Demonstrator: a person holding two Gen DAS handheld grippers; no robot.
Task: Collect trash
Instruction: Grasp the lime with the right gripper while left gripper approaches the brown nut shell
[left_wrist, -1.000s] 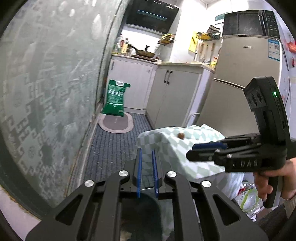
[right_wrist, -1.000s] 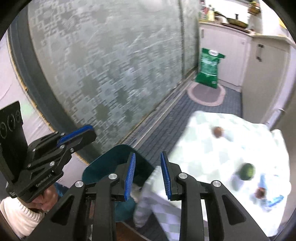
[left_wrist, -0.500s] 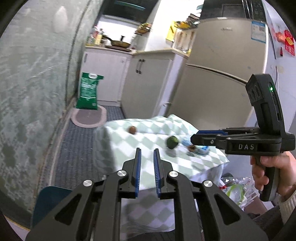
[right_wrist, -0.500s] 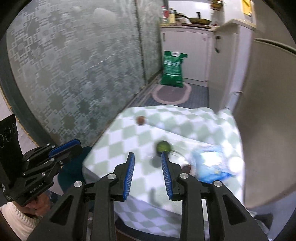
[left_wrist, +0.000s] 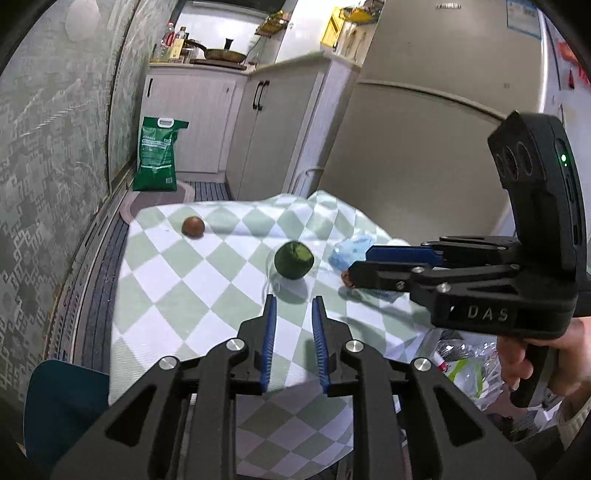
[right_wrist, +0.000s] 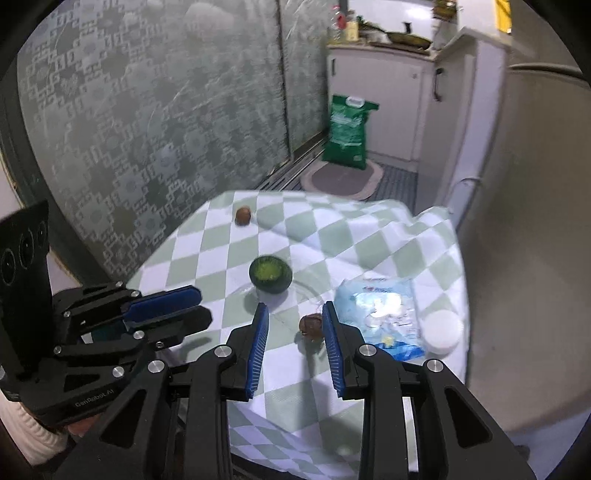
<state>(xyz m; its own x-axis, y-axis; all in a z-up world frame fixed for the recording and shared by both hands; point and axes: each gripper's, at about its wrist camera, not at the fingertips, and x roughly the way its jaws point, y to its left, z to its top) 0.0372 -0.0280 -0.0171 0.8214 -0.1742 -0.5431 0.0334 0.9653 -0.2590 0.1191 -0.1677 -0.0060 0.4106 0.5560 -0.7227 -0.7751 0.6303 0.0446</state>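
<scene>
A small table with a green-and-white checked cloth (left_wrist: 177, 280) (right_wrist: 207, 258) holds the trash. A green fruit half (left_wrist: 293, 259) (right_wrist: 270, 274) lies mid-table. A brown round shell (left_wrist: 193, 226) (right_wrist: 243, 215) lies at the far left. A second brown shell (right_wrist: 311, 324) and a blue-white plastic wrapper (right_wrist: 380, 314) (left_wrist: 349, 251) lie at the right. My left gripper (left_wrist: 293, 301) is open and empty, just short of the green fruit. My right gripper (right_wrist: 295, 308) is open and empty, its right finger beside the near brown shell.
A white round lid (right_wrist: 442, 329) lies by the wrapper. A dark teal bin (left_wrist: 62, 410) stands on the floor left of the table. A fridge (left_wrist: 424, 147) stands behind, a patterned glass door (left_wrist: 55, 147) at left, a green bag (left_wrist: 157, 158) by the cabinets.
Both grippers have swung from the glass door and bin toward the table and moved closer over it. The right gripper's jaws have widened slightly.
</scene>
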